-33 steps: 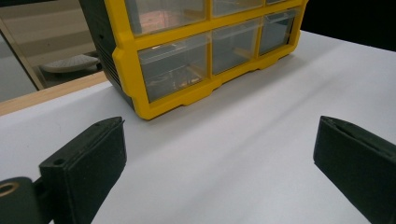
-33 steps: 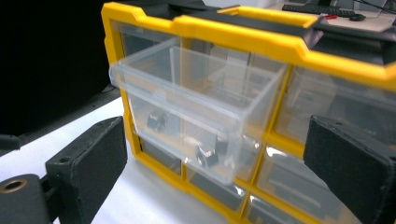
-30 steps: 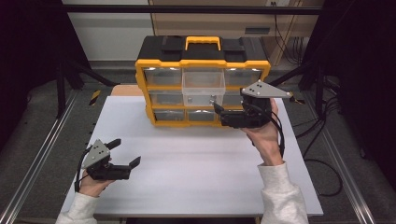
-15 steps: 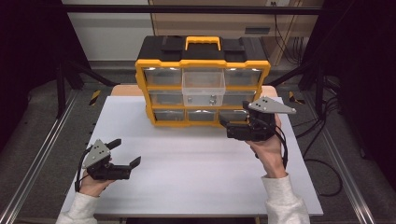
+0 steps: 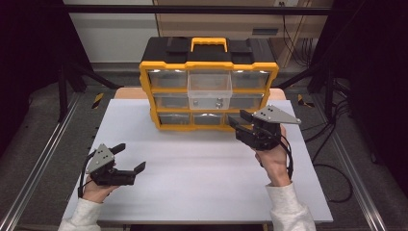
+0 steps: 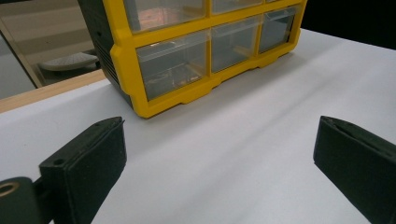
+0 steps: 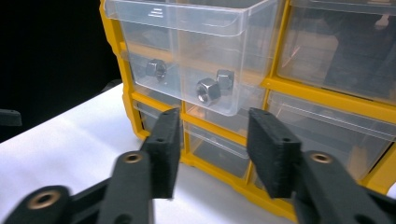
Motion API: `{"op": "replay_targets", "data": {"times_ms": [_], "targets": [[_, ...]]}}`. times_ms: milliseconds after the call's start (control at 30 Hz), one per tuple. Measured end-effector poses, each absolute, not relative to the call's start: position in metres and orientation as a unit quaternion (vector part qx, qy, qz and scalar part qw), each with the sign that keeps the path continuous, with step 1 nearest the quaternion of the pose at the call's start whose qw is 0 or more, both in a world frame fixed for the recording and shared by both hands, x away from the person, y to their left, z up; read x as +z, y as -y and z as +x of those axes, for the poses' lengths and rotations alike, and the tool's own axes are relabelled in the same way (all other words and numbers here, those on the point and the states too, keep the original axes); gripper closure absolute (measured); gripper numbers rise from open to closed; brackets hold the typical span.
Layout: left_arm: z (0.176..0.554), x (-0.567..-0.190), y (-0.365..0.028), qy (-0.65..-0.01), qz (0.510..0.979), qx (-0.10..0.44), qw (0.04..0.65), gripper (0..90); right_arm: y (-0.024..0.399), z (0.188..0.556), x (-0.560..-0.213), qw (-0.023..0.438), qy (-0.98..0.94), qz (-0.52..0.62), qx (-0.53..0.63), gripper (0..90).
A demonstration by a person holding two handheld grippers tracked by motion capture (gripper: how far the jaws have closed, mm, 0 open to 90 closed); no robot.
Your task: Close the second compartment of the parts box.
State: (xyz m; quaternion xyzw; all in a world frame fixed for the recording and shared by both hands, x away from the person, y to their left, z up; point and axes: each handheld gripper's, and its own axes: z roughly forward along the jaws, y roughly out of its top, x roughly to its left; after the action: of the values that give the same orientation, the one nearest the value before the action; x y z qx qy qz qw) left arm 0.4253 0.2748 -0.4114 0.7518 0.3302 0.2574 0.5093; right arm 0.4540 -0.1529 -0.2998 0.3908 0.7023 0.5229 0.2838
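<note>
a yellow and black organizer (image 5: 209, 82) with clear drawers stands at the far middle of the white tabletop (image 5: 192, 178), its yellow handle on top. the right claw (image 5: 239, 120) is held just in front of the organizer's lower right corner, close to it but touching nothing, its jaws parted a little with nothing between them; the grey plate sits on top of it and the person's right hand (image 5: 272, 156) grips it from behind. ahead of this claw and above it, the middle drawer (image 5: 209, 90) is pulled out from the organizer's face. in the right gripper view the drawer (image 7: 196, 51) hangs just past the claw (image 7: 212, 147), above the jaw tips, and three metal nuts (image 7: 207, 90) lie on its clear floor; the closed lower drawers sit straight behind the gap between the jaws. the left claw (image 5: 129, 156) rests low over the near left part of the tabletop, well apart from the organizer, held by the left hand (image 5: 94, 187). its jaws are spread wide and empty. in the left gripper view the claw (image 6: 219, 158) looks across bare tabletop (image 6: 243, 140) at the organizer's (image 6: 187, 51) lower left corner, which stands well ahead of it and toward the left jaw, with closed drawers along its bottom row.
</note>
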Motion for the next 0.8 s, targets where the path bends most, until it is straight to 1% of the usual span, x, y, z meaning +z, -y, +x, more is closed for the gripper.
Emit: {"op": "replay_targets", "data": {"times_ms": [133,300,433,800], "targets": [[0.425,-0.411,-0.274,-0.329,0.751,0.258,0.511,1.9,0.149,0.455,-0.299,0.279,-0.706,0.389,0.522,72.2],[0.424,-0.41,-0.275,-0.33,0.75,0.258,0.512,1.9,0.142,0.456,-0.296,0.274,-0.71,0.387,0.521,80.8],[0.424,-0.41,-0.275,-0.329,0.75,0.259,0.512,2.0,0.135,0.457,-0.293,0.276,-0.712,0.381,0.521,89.9],[0.426,-0.411,-0.274,-0.331,0.751,0.258,0.51,2.0,0.121,0.467,-0.291,0.279,-0.71,0.375,0.526,90.0]]}}
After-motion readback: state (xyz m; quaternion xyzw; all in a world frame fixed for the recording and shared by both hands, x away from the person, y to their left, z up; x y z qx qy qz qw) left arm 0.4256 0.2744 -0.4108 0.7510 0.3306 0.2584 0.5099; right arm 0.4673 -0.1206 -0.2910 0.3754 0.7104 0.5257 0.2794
